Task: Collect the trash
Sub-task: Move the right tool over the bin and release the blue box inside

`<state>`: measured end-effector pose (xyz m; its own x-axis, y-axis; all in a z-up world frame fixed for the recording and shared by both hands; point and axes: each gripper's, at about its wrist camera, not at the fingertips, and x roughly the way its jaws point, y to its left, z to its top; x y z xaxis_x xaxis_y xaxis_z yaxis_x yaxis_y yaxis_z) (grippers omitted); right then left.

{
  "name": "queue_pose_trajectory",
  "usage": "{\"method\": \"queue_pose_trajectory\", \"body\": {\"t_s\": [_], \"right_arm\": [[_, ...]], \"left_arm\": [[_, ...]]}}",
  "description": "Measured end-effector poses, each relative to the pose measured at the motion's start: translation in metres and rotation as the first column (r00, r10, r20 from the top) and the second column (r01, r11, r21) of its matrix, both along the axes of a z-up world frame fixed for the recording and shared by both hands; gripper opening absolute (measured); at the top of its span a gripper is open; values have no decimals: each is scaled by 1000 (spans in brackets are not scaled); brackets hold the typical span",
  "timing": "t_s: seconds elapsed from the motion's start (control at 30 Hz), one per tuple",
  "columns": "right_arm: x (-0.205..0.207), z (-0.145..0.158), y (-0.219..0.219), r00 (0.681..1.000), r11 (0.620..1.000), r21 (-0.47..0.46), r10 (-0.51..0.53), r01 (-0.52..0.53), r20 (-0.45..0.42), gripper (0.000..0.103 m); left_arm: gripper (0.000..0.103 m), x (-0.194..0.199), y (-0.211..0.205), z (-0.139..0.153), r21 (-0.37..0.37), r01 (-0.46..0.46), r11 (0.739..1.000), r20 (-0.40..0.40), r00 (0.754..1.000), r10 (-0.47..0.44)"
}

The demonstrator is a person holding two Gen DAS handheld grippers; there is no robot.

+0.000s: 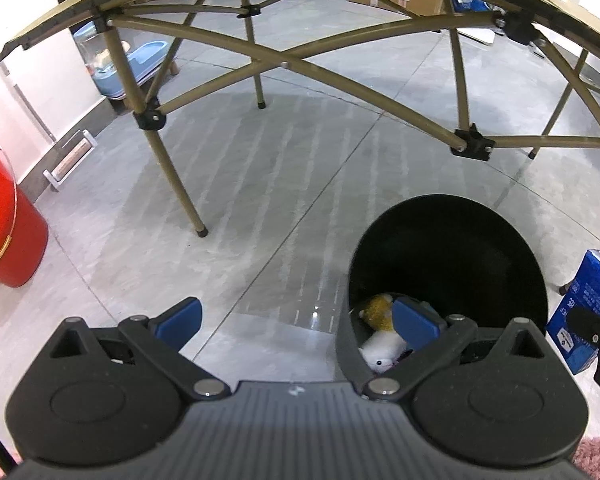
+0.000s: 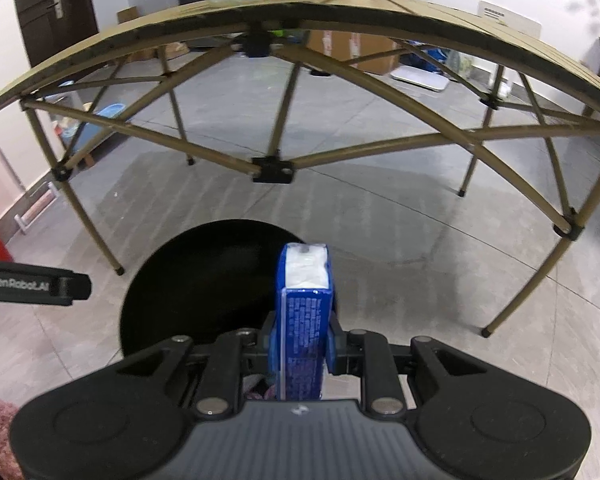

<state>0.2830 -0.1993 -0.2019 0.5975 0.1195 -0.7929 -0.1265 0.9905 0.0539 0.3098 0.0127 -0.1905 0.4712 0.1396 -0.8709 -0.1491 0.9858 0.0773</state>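
One soft toy (image 1: 382, 334) is already seen inside the bin (image 1: 512, 248); a blue pack (image 2: 304, 320) is pinched by the right gripper (image 2: 302, 346) over the bin's rim, unreleased; the left gripper (image 1: 296, 320) is spread, empty

Our left tongs (image 1: 296, 322) and right tongs (image 2: 302, 342) share matte black bodies, ribbed centre plates, round silver pivot pins and blue finger pads (image 1: 182, 318); white "GenRobot.AI" lettering marks one side.
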Motion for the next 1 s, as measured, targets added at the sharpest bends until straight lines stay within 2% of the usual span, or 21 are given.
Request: {"method": "queue_pose_trajectory", "body": {"t_s": [0.6, 1.0], "right_arm": [[9, -6, 65, 992, 993, -10, 120, -120, -23, 21], [22, -21, 90, 988, 990, -26, 140, -142, -58, 21]], "left_arm": [[103, -10, 50, -3, 2, -94, 996, -17, 995, 94], [103, -13, 60, -6, -3, -115, 993, -31, 993, 115]]}}
